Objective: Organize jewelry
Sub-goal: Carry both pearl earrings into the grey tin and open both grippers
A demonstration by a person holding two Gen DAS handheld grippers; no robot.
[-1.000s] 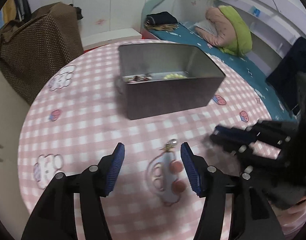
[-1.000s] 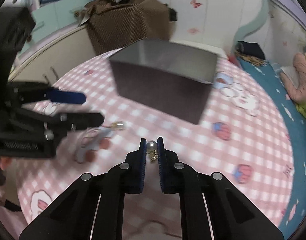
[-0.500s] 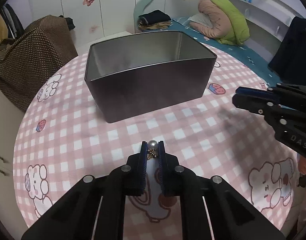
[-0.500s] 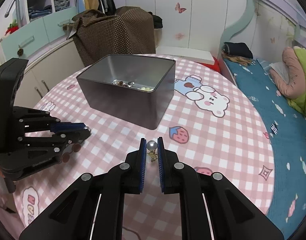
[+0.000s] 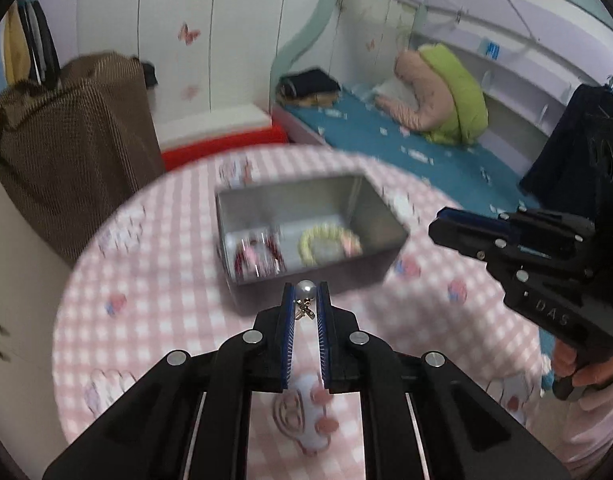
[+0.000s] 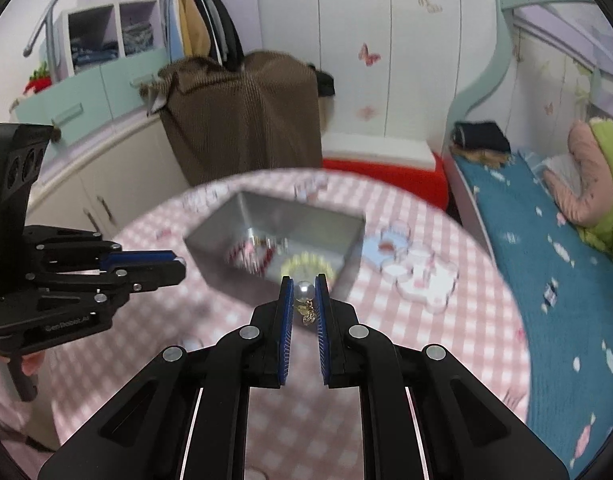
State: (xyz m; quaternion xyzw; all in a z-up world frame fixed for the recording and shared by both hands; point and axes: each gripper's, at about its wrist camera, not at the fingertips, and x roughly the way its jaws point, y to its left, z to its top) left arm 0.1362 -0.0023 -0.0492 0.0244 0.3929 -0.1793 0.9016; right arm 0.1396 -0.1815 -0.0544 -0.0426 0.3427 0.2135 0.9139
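Two grippers are up over the pink checked table, and I describe everything relative to the grey metal box on it. Nearest me, my left gripper pinches a pearl earring between its blue pads, just on my side of the box's near wall; the gold fitting hangs below the pearl. My right gripper likewise pinches a second pearl earring, also close to the near wall. Inside the box, blurred, lie a yellowish bead bracelet and a red and pink piece beside it. Beyond the box stand a brown dotted bag and a bed with a blue sheet.
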